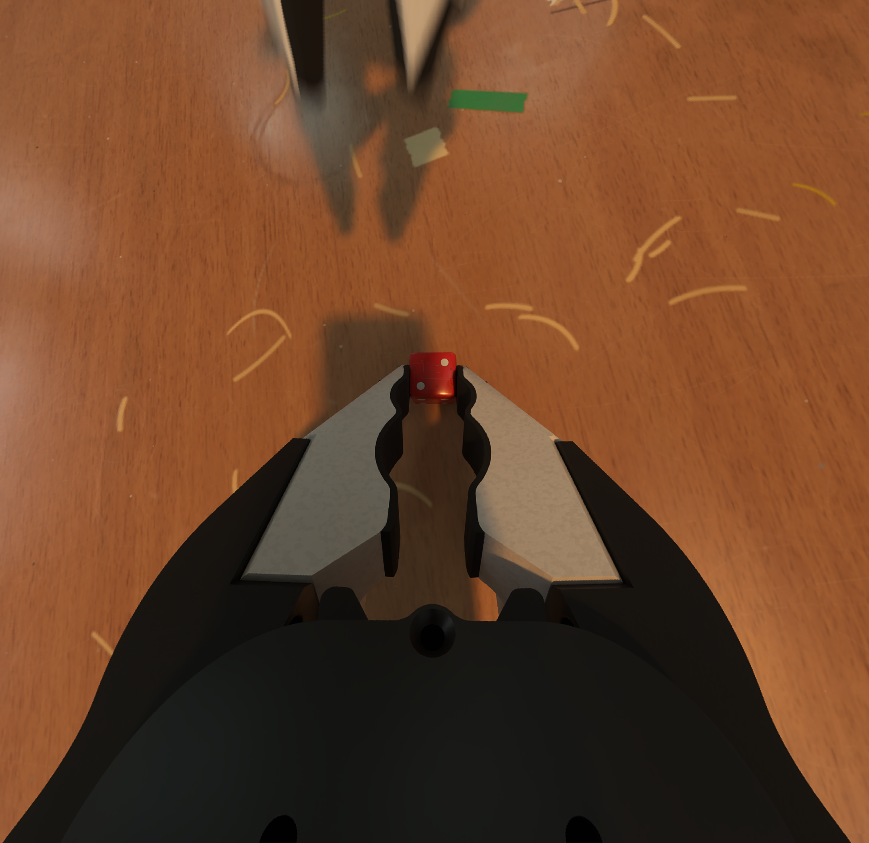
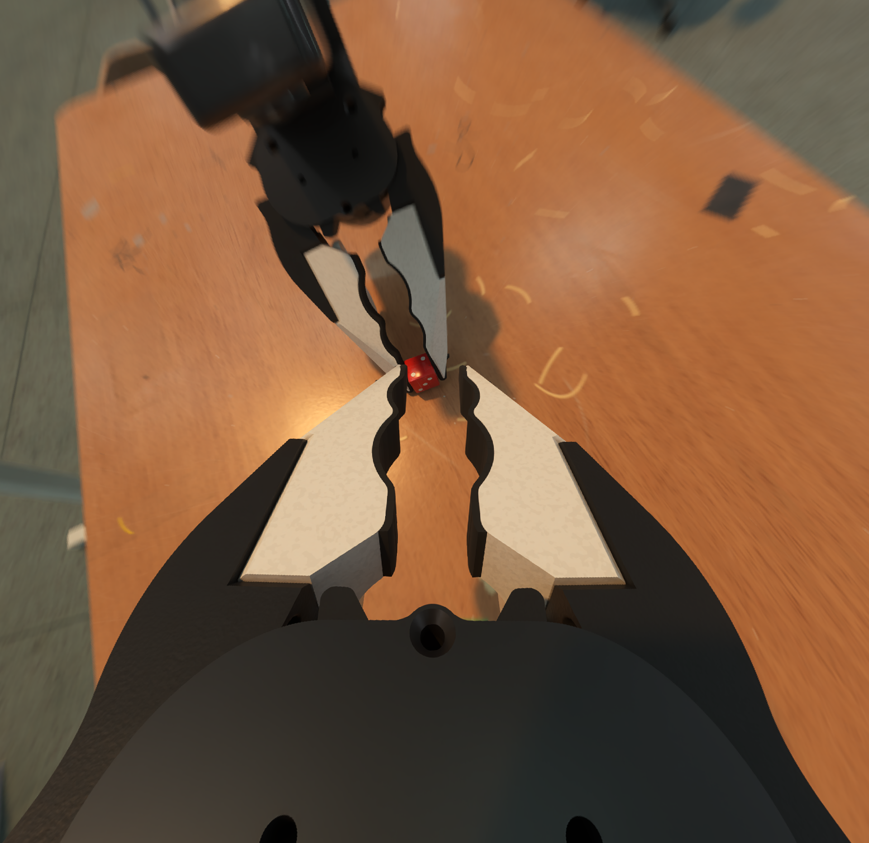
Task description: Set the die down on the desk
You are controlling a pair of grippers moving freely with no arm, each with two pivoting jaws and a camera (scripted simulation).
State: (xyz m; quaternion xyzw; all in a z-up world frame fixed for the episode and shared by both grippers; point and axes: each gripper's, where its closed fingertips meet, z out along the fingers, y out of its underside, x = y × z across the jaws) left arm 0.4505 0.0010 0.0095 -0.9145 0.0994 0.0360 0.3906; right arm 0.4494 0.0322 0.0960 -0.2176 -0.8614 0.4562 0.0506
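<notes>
Two black-and-white two-finger tools meet tip to tip over a scuffed orange-brown wooden surface [image 2: 658, 397]; the left tool [image 1: 432, 380] is clamped on a small red plastic die with white pips [image 1: 432, 378], pinched at its very fingertips; the right tool [image 2: 432, 383] stands with jaws apart and empty, its left tip just beside the die. The die appears at or just above the surface, so the set-down looks nearly done; the next move likely calls for parting the left tool gently and lifting straight away without rolling the die.
</notes>
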